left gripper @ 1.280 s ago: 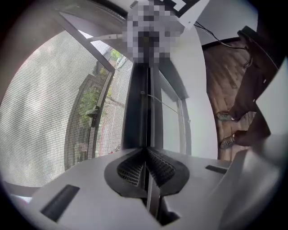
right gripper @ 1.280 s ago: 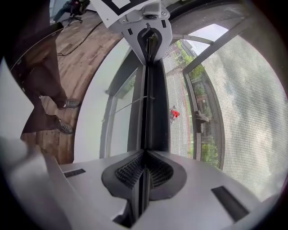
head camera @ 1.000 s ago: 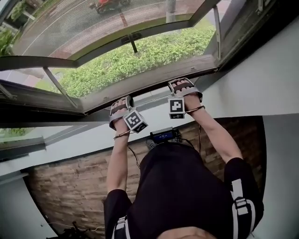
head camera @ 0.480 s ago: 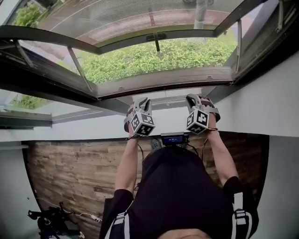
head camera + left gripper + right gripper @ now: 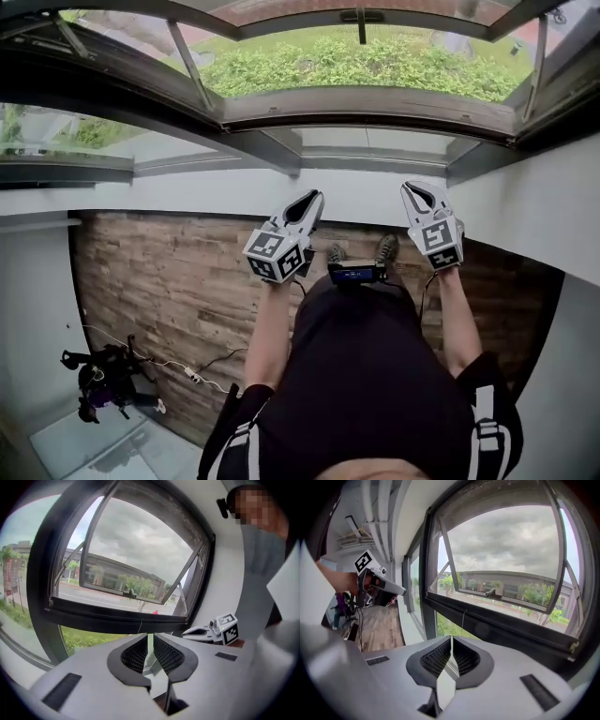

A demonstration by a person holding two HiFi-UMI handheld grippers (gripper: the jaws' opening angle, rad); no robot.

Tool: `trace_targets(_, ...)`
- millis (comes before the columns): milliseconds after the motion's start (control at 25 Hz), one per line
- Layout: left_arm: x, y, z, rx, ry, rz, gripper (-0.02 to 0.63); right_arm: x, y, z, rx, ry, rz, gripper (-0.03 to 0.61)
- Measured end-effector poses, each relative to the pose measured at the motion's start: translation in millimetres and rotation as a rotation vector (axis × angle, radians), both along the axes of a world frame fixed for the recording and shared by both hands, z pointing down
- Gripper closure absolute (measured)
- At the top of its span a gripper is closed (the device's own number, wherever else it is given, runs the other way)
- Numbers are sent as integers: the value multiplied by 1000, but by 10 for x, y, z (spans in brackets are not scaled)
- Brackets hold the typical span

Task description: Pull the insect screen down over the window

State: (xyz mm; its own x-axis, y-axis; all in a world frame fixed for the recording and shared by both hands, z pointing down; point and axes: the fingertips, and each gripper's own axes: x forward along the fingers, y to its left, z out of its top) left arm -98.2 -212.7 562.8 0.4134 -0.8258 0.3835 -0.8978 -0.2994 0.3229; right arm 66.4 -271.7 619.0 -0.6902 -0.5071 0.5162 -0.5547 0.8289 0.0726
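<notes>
I count two grippers: one left gripper, whose jaws have just been opening with nothing between them, and one right gripper, jaws together. Two marker cubes, one on each. One person, two shoes, one small screen. One window with one handle. One black gadget and one cable on the one floor.
</notes>
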Motion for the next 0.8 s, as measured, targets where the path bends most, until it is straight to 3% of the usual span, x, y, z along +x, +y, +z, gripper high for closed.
trace_targets(200,-123,288,-364,83,129,1,571,76,422,-275,17,-85,55,559)
trace_targets(440,-137,737,-618,178,166,96,571,286,1037,-385,52,-60,166,560)
trace_targets(800,-455,1876,-547,195,354,131,571,38,2682,-297,-13,-53,274,560)
